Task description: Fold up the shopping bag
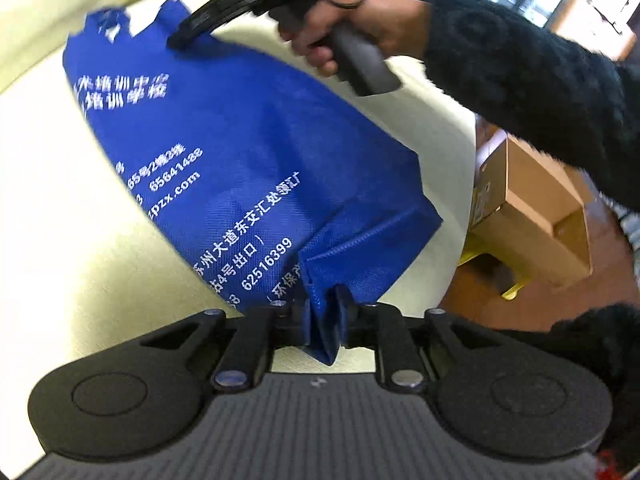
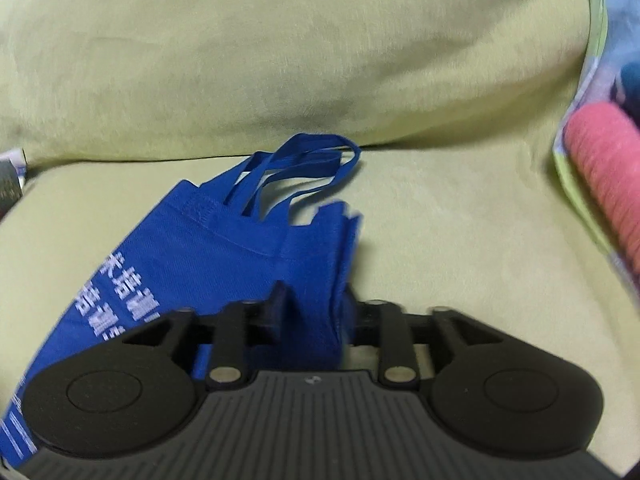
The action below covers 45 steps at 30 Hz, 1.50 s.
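Sofa cushion (image 2: 440, 240) bare right of bag | 1 blue bag (image 1: 240, 168), 2 handles (image 2: 304, 168) | left tongs (image 1: 324, 320) pinch bottom corner | right tongs (image 2: 320, 312) pinch top edge

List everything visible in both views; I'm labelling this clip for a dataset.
shopping bag: one, blue with white print, on the sofa seat, pinched at both ends
bag handles: two, blue, lying toward the back cushion
sofa: one, yellow-green, under the bag
cardboard box: one, brown, on the floor beside the sofa
left hand-held gripper: black, shut on the bag's bottom corner
right hand-held gripper: black, shut on the bag's top edge
hand: one, dark sleeve
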Motion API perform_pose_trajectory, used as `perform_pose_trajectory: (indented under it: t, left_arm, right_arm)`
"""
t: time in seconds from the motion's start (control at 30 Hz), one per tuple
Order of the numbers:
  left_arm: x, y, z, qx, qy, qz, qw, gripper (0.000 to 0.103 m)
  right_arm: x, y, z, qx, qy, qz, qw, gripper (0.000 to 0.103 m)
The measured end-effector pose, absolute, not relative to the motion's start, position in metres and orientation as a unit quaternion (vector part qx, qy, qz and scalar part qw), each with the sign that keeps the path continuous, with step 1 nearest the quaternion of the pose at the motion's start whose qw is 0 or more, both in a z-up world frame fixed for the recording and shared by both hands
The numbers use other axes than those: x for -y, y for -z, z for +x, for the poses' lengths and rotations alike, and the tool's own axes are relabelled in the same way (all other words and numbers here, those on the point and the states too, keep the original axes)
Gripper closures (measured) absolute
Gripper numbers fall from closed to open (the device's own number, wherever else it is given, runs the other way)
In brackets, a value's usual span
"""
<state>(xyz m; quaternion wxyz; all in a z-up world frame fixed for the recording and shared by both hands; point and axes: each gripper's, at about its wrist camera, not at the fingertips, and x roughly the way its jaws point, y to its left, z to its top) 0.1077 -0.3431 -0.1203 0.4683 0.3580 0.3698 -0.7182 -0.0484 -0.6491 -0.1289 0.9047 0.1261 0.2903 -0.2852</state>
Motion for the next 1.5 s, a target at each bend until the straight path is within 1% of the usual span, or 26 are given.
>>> perform_pose_trajectory:
  t: [0.1,0.23,0.27,0.37,0.43,0.5,0.73,0.83,0.9,0.97,1.0,1.13,1.2,1.3,1.37,1.5]
  left_arm:
    - [0.342,0.119,0.103,-0.367,0.71,0.367,0.475,0.082]
    - [0.341,0.12,0.103,-0.368,0.705,0.361,0.487,0.082]
    - [0.34,0.12,0.103,-0.369,0.704,0.358,0.489,0.082]
    - [0.338,0.12,0.105,-0.373,0.702,0.353,0.494,0.082]
    - [0.337,0.119,0.105,-0.373,0.7,0.353,0.496,0.082]
    - [0.335,0.118,0.105,-0.372,0.698,0.354,0.499,0.082]
    - [0.327,0.115,0.103,-0.368,0.693,0.338,0.52,0.082]
    - [0.313,0.115,0.092,-0.343,0.687,0.33,0.55,0.081]
    - [0.297,0.109,0.076,-0.294,0.674,0.346,0.582,0.08]
    - [0.28,0.1,0.053,-0.233,0.658,0.369,0.614,0.085]
    - [0.272,0.094,0.046,-0.212,0.653,0.372,0.625,0.086]
    - [0.257,0.075,0.031,-0.184,0.657,0.348,0.643,0.086]
    - [0.262,0.075,0.026,-0.178,0.661,0.352,0.638,0.087]
    - [0.286,0.1,0.026,-0.201,0.637,0.381,0.639,0.095]
    - [0.299,0.117,0.029,-0.22,0.617,0.394,0.645,0.095]
    - [0.303,0.125,0.035,-0.238,0.607,0.38,0.656,0.096]
  right_arm:
    - [0.637,0.114,-0.074,-0.256,0.309,0.111,0.909,0.06]
    - [0.583,0.091,-0.148,-0.172,0.304,0.111,0.93,0.06]
    - [0.561,0.089,-0.168,-0.159,0.287,0.105,0.939,0.061]
    - [0.485,0.097,-0.214,-0.147,0.211,0.083,0.963,0.07]
    - [0.442,0.11,-0.224,-0.164,0.165,0.065,0.97,0.086]
    - [0.426,0.122,-0.22,-0.186,0.166,0.057,0.967,0.099]
    - [0.41,0.161,-0.196,-0.25,0.214,0.038,0.944,0.103]
    - [0.412,0.163,-0.193,-0.258,0.215,0.039,0.941,0.103]
    - [0.413,0.163,-0.193,-0.261,0.212,0.042,0.941,0.103]
    - [0.415,0.163,-0.192,-0.263,0.21,0.046,0.94,0.103]
    - [0.415,0.162,-0.192,-0.264,0.209,0.047,0.94,0.103]
    - [0.42,0.161,-0.191,-0.268,0.205,0.059,0.94,0.103]
    - [0.422,0.161,-0.191,-0.269,0.205,0.066,0.939,0.103]
    - [0.423,0.16,-0.191,-0.27,0.205,0.076,0.938,0.103]
    - [0.425,0.159,-0.191,-0.27,0.206,0.089,0.936,0.103]
    - [0.43,0.161,-0.193,-0.264,0.206,0.112,0.936,0.103]
